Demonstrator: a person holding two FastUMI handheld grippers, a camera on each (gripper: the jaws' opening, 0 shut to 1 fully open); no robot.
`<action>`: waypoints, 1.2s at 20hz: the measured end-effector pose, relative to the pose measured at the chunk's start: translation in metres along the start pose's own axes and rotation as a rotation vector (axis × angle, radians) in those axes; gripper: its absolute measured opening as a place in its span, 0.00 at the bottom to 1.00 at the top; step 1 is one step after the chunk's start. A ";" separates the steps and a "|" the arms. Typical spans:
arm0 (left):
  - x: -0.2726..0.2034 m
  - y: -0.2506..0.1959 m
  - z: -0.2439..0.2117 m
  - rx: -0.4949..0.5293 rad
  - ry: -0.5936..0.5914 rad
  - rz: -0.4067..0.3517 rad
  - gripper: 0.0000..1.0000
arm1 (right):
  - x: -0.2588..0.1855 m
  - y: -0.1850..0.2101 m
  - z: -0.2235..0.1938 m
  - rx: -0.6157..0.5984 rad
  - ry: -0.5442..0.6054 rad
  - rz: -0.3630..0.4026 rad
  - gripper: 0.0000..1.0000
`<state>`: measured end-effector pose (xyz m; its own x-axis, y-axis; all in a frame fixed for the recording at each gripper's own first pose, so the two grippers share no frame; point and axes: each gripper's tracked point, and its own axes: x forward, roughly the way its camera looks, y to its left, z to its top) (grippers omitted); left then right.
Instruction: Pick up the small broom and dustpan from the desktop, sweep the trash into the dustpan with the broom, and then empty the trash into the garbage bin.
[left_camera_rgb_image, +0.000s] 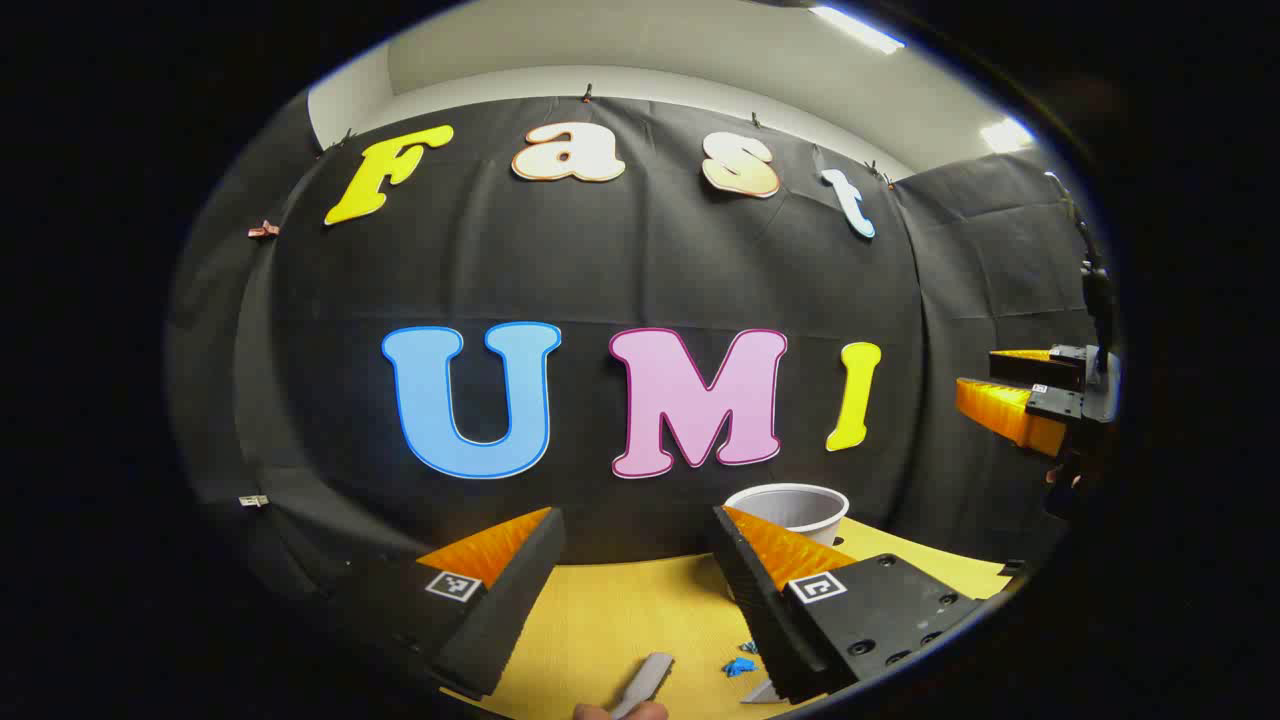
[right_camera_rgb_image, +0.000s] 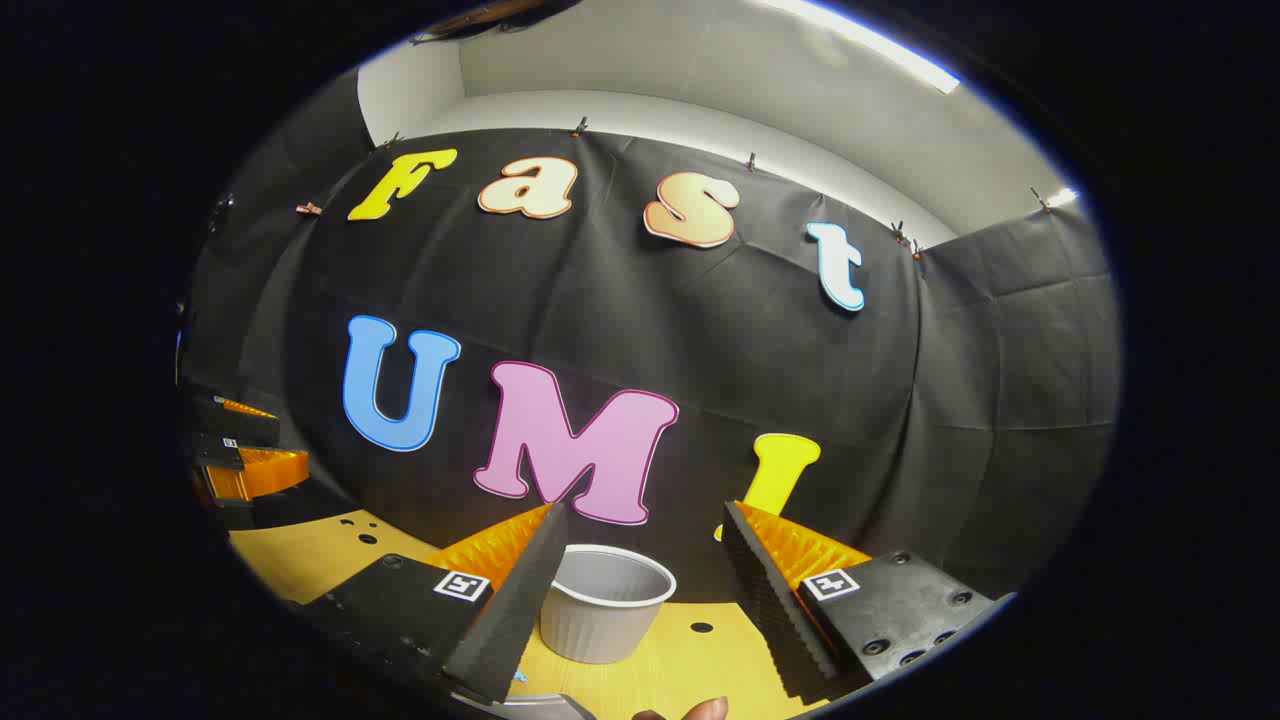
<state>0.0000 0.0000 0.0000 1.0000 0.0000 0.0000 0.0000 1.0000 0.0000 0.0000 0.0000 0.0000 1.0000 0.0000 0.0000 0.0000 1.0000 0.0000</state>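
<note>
Trash (left_camera_rgb_image: 740, 665), small blue scraps, lies unswept on the yellow desk (left_camera_rgb_image: 620, 620) near my left gripper (left_camera_rgb_image: 640, 560), the white bin (right_camera_rgb_image: 607, 603) stands far ahead of my right gripper (right_camera_rgb_image: 640, 560), and both spread empty, so by my judgement nothing is picked up.

You have bright ceiling strip lights (left_camera_rgb_image: 858, 28) at the top, glaring white. The yellow desktop (left_camera_rgb_image: 620, 610) is evenly lit. Fisheye bending is strong at the edges, where sharpness drops.

Yellow desktop (left_camera_rgb_image: 610, 620) (holes at right)
</note>
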 end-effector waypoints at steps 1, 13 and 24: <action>0.000 0.000 -0.001 0.003 -0.001 -0.001 0.95 | 0.000 0.002 -0.001 -0.002 0.000 0.003 0.97; -0.004 0.004 -0.002 0.021 -0.005 -0.005 0.95 | -0.002 0.012 -0.001 0.004 0.002 0.018 0.97; -0.014 0.007 -0.026 0.008 0.033 0.000 0.97 | -0.058 0.052 -0.151 0.000 0.610 0.376 0.97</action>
<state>-0.0140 0.0071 -0.0257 0.9995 0.0006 -0.0326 -0.0004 1.0000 0.0081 -0.0578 0.0523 -0.1510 0.7541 0.3443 -0.5592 -0.3444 0.9324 0.1097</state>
